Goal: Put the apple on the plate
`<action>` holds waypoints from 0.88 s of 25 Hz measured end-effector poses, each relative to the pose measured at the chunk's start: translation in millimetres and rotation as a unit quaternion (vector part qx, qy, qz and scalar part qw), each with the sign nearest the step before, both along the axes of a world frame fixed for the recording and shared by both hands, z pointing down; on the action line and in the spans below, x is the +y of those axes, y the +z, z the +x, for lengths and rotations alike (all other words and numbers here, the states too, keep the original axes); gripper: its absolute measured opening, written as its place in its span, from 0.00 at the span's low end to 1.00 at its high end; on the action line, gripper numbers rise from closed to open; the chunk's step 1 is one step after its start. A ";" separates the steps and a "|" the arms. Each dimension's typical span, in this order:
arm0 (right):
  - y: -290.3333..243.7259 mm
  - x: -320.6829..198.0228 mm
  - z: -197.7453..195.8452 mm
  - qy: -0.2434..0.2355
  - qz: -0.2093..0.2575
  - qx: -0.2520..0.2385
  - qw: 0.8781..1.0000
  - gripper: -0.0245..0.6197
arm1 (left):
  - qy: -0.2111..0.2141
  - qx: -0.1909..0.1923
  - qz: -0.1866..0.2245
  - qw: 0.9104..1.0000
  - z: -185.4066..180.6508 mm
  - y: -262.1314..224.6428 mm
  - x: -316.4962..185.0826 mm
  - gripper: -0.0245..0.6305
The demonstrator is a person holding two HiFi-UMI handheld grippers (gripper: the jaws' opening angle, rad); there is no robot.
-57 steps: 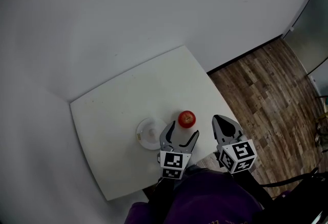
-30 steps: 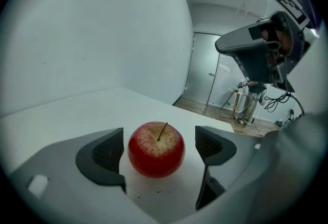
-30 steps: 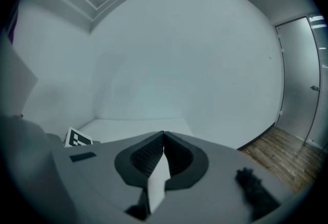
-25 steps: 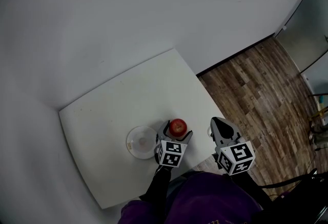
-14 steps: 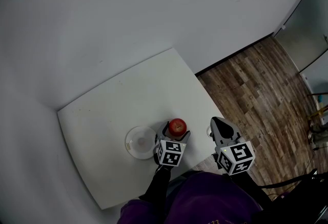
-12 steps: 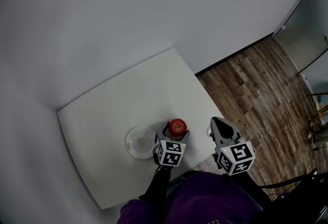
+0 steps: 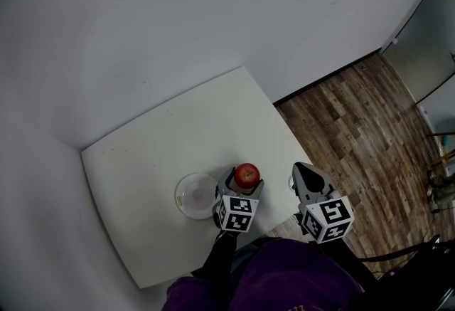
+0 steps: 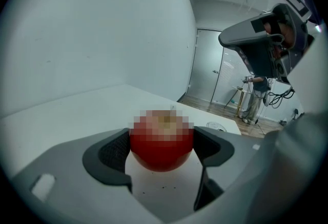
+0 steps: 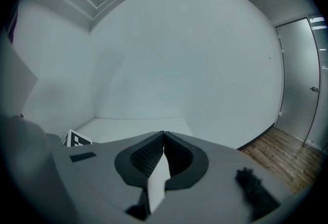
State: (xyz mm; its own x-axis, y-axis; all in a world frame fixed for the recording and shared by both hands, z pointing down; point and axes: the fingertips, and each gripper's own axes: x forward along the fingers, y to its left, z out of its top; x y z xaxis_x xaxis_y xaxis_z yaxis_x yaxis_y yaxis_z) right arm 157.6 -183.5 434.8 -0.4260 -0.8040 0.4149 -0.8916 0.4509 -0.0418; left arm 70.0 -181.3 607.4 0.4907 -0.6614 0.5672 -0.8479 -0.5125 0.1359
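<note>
No words, brand names or numbers can be read anywhere in these views. The only printed signs are the black-and-white square markers on the left cube (image 7: 235, 213), which sits on the left gripper (image 7: 245, 180), and on the right cube (image 7: 328, 218), on the right gripper (image 7: 304, 170) just to its right. They are block patterns, not letters. A corner of one such marker (image 9: 77, 140) also shows at the near left of the right gripper view.
</note>
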 end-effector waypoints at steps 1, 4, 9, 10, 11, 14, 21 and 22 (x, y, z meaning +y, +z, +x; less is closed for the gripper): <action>-0.2 0.4 -1.5 -0.002 0.000 0.000 1.000 0.05 | -0.004 0.000 0.002 1.000 -2.0 -1.9 0.3 0.63; 0.1 1.9 -7.0 -0.009 0.001 -0.003 1.000 0.05 | -0.016 0.002 0.006 1.000 -9.7 -5.6 1.9 0.63; 0.0 4.1 -21.2 -0.026 0.001 -0.007 1.000 0.05 | -0.037 0.005 0.012 0.999 -25.1 -11.3 6.2 0.63; -0.4 4.8 -24.3 -0.030 0.001 -0.008 1.000 0.05 | -0.042 0.005 0.013 0.999 -28.6 -12.2 7.6 0.63; -0.7 5.5 -27.4 -0.034 0.001 -0.009 0.999 0.05 | -0.047 0.005 0.013 0.999 -32.3 -12.9 9.1 0.63; -0.7 7.1 -35.6 -0.044 0.001 -0.010 0.999 0.05 | -0.061 0.005 0.015 0.998 -42.7 -15.3 12.5 0.63; -0.8 13.9 -54.0 -0.063 0.003 -0.015 0.998 0.05 | -0.093 0.010 0.023 0.995 -65.3 -23.0 20.7 0.63; -0.7 15.0 -56.8 -0.066 0.003 -0.016 0.998 0.05 | -0.096 0.009 0.024 0.995 -68.5 -23.8 22.5 0.63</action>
